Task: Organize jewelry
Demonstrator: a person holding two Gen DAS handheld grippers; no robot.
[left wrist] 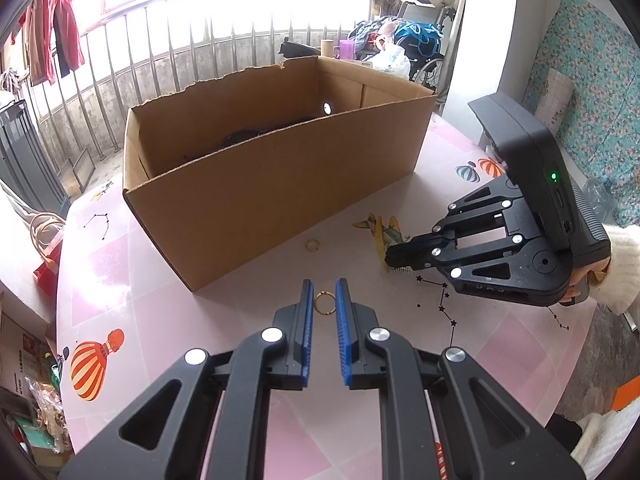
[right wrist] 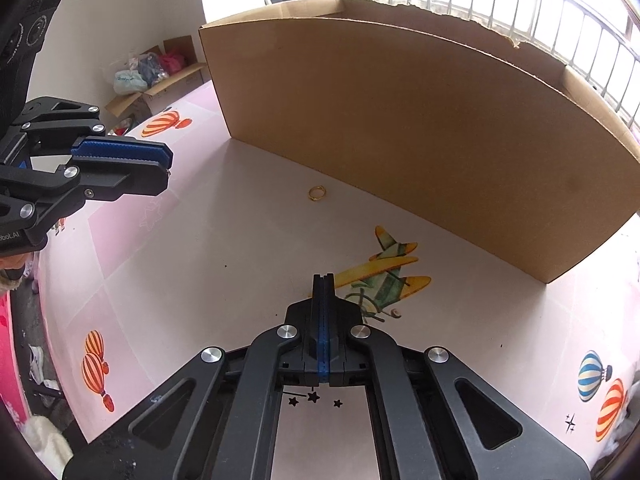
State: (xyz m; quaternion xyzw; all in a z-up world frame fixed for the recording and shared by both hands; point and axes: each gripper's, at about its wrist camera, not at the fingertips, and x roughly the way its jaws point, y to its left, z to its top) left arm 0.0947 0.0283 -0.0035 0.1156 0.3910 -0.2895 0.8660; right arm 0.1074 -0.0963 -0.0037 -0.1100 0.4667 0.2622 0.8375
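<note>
Cardboard box [left wrist: 256, 184] w/ torn rim sits mid-bench [left wrist: 500, 344], open top, something dark and tangled on its floor, too dim to name. Bench cover is pink/white checks printed w/ balloons, stars and a plane [right wrist: 384, 276].

Right tongs [right wrist: 323, 280] are shut tight, pads together, nothing between; tips hang low over the plane print, well to the side of both rings. Seen from the left cam, a hand in a cream sleeve [left wrist: 620, 268] holds that tool.

Left tongs [left wrist: 324, 286] stand narrowly apart w/ a gold ring [left wrist: 323, 303] between the blue pads; whether the pads actually press on it, can't tell. It looks framed rather than clamped, and whether it lies on the bench or is lifted, can't tell either.

2nd gold ring [right wrist: 317, 193] lies flat on the bench just beside the box's front wall, apart from the 1st.

Handling, my guess: both rings are light, stiff, thin metal and slick, and prob. skid or flip if pinched off-centre. Best hold is across the band, pads on opposite outer edges, tips down near the cloth; ribbed pads should help.

In the way: the tall box wall must be cleared to drop anything inside, and it crowds the 2nd ring, so approach from the open bench side. Balcony rail, hung clothes and bags behind are no obstacle.
</note>
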